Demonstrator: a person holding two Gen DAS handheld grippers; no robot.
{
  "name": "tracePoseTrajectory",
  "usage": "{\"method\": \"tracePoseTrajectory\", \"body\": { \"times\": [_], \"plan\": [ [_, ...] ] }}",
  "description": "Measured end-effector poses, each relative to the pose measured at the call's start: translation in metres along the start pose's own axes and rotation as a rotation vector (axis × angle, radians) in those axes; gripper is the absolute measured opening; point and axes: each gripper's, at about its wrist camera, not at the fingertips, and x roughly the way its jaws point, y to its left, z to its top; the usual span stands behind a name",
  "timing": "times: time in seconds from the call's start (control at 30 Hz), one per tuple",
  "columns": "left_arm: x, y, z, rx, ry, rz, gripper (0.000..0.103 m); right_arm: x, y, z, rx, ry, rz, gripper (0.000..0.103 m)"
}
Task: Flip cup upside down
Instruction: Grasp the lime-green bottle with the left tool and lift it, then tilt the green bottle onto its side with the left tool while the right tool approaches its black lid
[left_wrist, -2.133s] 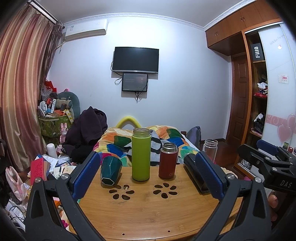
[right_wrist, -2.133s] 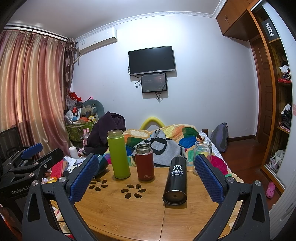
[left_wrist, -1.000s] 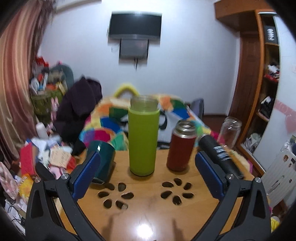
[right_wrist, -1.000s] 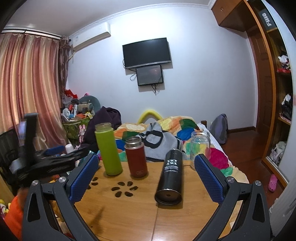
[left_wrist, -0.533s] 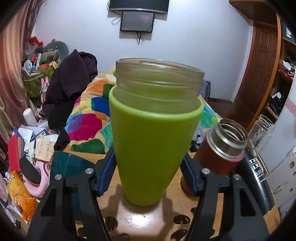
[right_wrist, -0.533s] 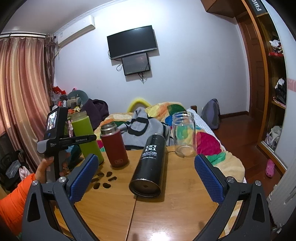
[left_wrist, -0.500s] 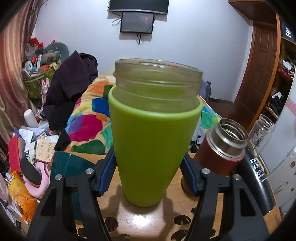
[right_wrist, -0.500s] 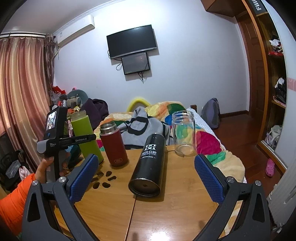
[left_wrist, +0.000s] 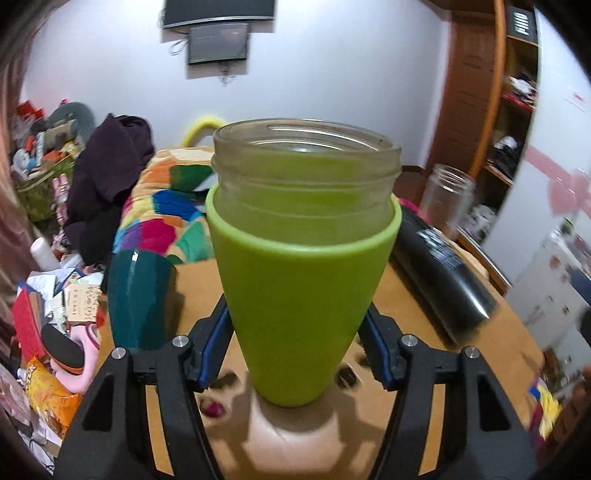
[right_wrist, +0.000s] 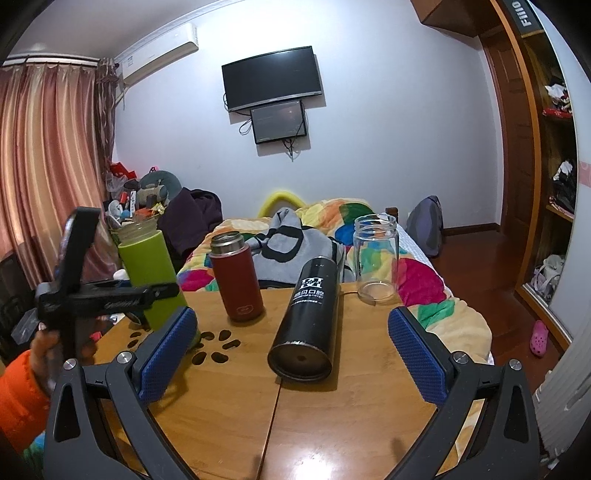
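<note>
Since half a second ago the green cup (left_wrist: 301, 295) has risen off the table (right_wrist: 229, 406), upright with its glass mouth up, clamped low on its sleeve by the left gripper (left_wrist: 295, 347). Right gripper (right_wrist: 291, 354) hovers wide open, holding nothing, over a toppled black flask (right_wrist: 306, 317) with white lettering too small to read. Beyond stand a red flask (right_wrist: 238, 275) and a jar (right_wrist: 376, 258). "Fiiio" marks the wardrobe (right_wrist: 526, 16).

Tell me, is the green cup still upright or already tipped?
Upright. The green cup has its open glass mouth facing up, with the left gripper clamped around its lower body.
</note>
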Motion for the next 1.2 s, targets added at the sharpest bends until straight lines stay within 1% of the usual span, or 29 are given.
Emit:
{"method": "tracePoseTrajectory", "body": {
  "times": [0.1,0.23,0.33,0.43,0.53,0.7,0.9,1.0,1.07,1.13,1.2],
  "plan": [
    [-0.019,-0.019,-0.014,0.046,0.003,-0.057,0.064,-0.003,0.006,-0.005,-0.017,0.008,0.002,0.103],
    [-0.038,-0.038,-0.027,0.097,0.002,-0.114,0.064,-0.009,0.012,-0.014,-0.044,0.014,0.000,0.103],
    [-0.048,-0.050,-0.034,0.117,0.007,-0.165,0.064,-0.015,0.016,-0.022,-0.060,0.015,0.003,0.103],
    [-0.049,-0.056,-0.034,0.120,0.012,-0.202,0.064,-0.019,0.016,-0.027,-0.068,0.022,0.008,0.103],
    [-0.052,-0.062,-0.037,0.134,-0.011,-0.201,0.064,-0.019,0.017,-0.032,-0.064,0.027,0.019,0.103],
    [-0.056,-0.062,-0.040,0.120,-0.007,-0.219,0.064,-0.016,0.023,-0.038,-0.074,0.040,0.034,0.103],
    [-0.085,-0.055,-0.038,0.139,-0.075,-0.226,0.065,0.002,0.033,-0.049,-0.087,0.056,0.110,0.103],
    [-0.104,-0.042,-0.041,0.118,-0.116,-0.213,0.067,0.013,0.042,-0.056,-0.100,0.077,0.168,0.103],
    [-0.114,-0.028,-0.046,0.084,-0.142,-0.201,0.070,0.021,0.049,-0.060,-0.118,0.094,0.199,0.103],
    [-0.115,-0.018,-0.049,0.052,-0.147,-0.212,0.076,0.028,0.056,-0.063,-0.132,0.104,0.223,0.103],
    [-0.114,-0.014,-0.050,0.033,-0.138,-0.242,0.076,0.037,0.063,-0.066,-0.143,0.116,0.251,0.103]
  ]
}}
